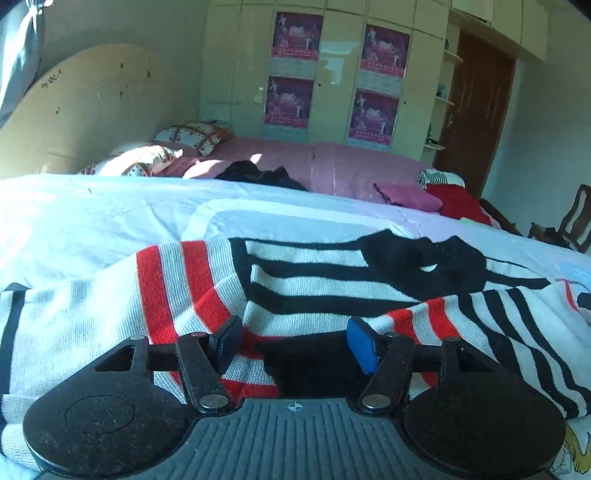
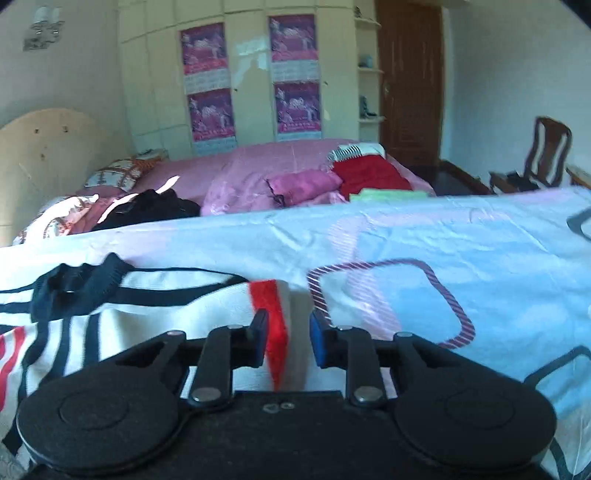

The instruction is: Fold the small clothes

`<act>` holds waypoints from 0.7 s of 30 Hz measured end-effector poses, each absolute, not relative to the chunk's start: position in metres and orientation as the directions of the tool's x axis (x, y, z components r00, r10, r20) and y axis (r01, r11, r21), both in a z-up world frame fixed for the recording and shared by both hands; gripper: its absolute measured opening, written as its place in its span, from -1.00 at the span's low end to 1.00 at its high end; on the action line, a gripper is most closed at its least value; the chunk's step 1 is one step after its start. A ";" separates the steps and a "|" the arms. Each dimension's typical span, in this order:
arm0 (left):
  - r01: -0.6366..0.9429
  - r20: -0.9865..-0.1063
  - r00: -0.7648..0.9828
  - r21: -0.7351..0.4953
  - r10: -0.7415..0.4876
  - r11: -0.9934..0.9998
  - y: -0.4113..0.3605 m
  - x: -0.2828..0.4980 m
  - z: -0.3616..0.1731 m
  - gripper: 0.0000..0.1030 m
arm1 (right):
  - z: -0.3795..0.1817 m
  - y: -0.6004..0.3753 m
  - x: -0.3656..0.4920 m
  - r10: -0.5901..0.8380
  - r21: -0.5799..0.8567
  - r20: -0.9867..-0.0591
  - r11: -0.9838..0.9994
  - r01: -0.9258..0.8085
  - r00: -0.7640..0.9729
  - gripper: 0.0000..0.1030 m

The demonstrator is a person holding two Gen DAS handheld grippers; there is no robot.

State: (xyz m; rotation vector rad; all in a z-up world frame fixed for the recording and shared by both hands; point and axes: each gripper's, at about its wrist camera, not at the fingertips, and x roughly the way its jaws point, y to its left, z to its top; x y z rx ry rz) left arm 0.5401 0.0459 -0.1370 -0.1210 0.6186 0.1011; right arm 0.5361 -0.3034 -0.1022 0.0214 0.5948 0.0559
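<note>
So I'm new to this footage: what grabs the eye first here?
The striped knit sweater, red, white and black, is spread across the pale bedsheet right before both grippers. Behind it, four magenta posters hang on the cream wardrobe, above a pink bed.

left tongs (image 1: 293, 341) | black, blue pads | right tongs (image 2: 288, 338) | same

No readable text

We find four pink posters (image 1: 297, 36) on the wardrobe (image 1: 340, 74) doors; their print is too small and blurred for us to read.
</note>
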 end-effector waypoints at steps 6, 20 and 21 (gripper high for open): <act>-0.130 -0.642 0.759 0.014 0.108 0.991 0.032 0.549 -0.150 0.25 | -0.114 -0.244 0.544 0.175 -0.040 -0.626 0.966 -0.255 0.760 -0.72; -0.224 -0.630 0.765 -0.063 0.136 0.972 0.063 0.508 -0.129 0.36 | -0.092 -0.226 0.502 0.221 0.006 -0.585 0.963 -0.269 0.780 -0.50; -0.240 -0.627 0.766 -0.074 0.142 0.968 0.070 0.497 -0.128 0.36 | -0.088 -0.227 0.490 0.223 0.006 -0.572 0.963 -0.268 0.790 -0.44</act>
